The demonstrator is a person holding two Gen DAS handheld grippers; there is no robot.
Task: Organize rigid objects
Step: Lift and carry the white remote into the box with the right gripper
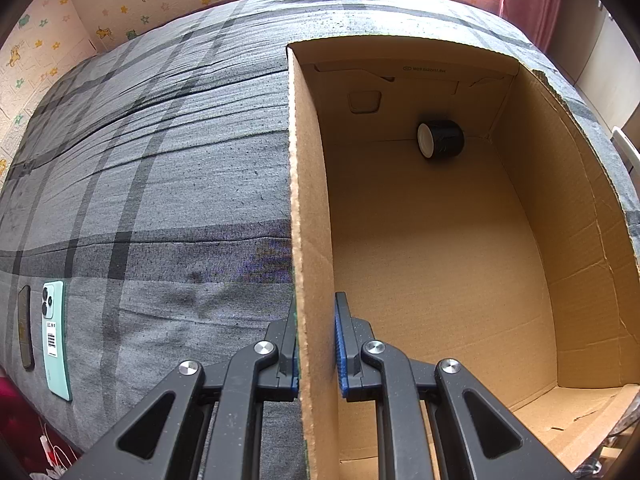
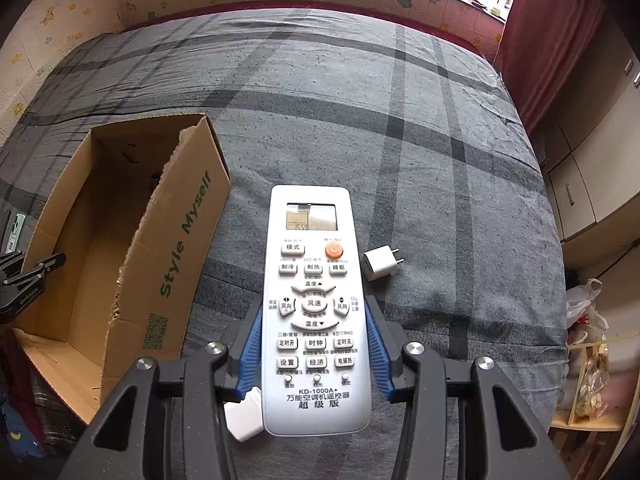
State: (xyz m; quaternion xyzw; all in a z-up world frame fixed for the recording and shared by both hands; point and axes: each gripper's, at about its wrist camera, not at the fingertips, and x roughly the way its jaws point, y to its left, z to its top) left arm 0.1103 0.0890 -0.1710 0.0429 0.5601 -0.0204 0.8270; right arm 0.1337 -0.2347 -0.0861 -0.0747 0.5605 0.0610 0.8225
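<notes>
Left wrist view: left gripper [image 1: 316, 344] clamps the near wall of the box [image 1: 308, 200], jaws closed on the cardboard edge, one pad inside and one outside, steadying it on the bed [image 1: 160, 160]. Inside the box a dark roll with a white end [image 1: 439, 139] lies on its side against the far wall; the rest of the floor shows bare. Two phones [image 1: 56, 340] lie side by side on the bed at far left, well apart from the box, one mint green, one dark and hard to read at the frame edge. Right wrist view: right gripper [image 2: 314, 344] holds the remote [image 2: 316, 312] by its long sides, blue pads pressing both edges, buttons facing the camera. The remote appears lifted clear of the bed, though its underside is hidden, so contact cannot be ruled out. A white charger [image 2: 380, 266] lies on the bed just beside the remote's right edge. A second white piece [image 2: 244, 416] pokes out under the remote's lower left corner; cannot tell what it is or whether it is caught in the grip. The box sits to the left, opening upward, its interior in shadow. Judged step: carrying the remote to the box. Next move calls for swinging left over the torn near rim, lowering inside, then releasing clear of the left gripper.
</notes>
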